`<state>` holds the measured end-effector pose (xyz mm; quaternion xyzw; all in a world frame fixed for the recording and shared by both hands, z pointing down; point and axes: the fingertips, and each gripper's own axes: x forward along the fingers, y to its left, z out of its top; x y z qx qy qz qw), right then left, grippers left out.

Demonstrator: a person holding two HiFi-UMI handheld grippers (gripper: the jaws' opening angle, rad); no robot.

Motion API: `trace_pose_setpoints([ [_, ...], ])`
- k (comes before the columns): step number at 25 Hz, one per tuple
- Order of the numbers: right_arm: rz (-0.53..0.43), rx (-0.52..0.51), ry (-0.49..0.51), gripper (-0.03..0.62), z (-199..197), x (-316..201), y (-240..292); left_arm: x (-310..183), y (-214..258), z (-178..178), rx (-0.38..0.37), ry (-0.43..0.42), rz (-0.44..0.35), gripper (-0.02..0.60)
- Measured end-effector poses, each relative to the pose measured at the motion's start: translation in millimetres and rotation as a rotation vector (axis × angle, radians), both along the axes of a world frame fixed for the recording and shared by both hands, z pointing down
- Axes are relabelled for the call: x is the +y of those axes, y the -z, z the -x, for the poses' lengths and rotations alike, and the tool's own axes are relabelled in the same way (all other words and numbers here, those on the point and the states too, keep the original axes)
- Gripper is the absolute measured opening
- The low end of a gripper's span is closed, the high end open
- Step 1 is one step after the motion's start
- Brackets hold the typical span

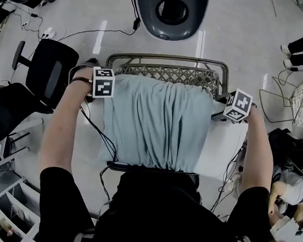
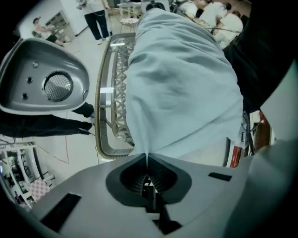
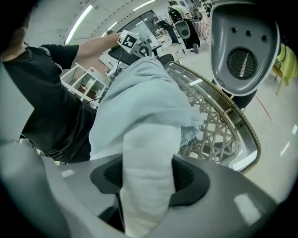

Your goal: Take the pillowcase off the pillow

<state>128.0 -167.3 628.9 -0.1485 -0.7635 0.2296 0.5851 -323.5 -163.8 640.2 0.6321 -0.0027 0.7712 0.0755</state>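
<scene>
A pale blue pillowcase (image 1: 157,121) covers most of a white pillow (image 1: 224,148), which lies in front of me over a wicker chair. At the case's far left corner, my left gripper (image 1: 105,91) is shut on a thin fold of the blue cloth (image 2: 147,157). My right gripper (image 1: 231,111) is at the far right corner. There a bare white pillow corner (image 3: 148,167) pokes out of the bunched case (image 3: 139,102) and fills the gap between the pads, which press on it.
The wicker chair's back (image 1: 169,72) rises behind the pillow. A grey machine base (image 1: 170,11) stands on the floor beyond it. A black office chair (image 1: 49,71) and cables are at the left, a wire frame (image 1: 296,99) at the right.
</scene>
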Motion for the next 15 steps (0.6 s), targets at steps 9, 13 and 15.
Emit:
trace_pose_setpoints([
  [9,-0.039,-0.008,-0.043,0.234,-12.1,-0.3,22.9,61.5,20.8,62.4,-0.06,0.125,-0.042,0.006],
  [13,-0.085,-0.008,-0.023,0.232,-8.2,2.8,33.1,79.6,28.8,65.1,0.013,0.235,-0.087,0.006],
  [15,-0.13,0.002,0.012,0.232,-3.8,4.3,37.3,74.1,34.0,54.3,0.08,0.289,-0.142,0.008],
])
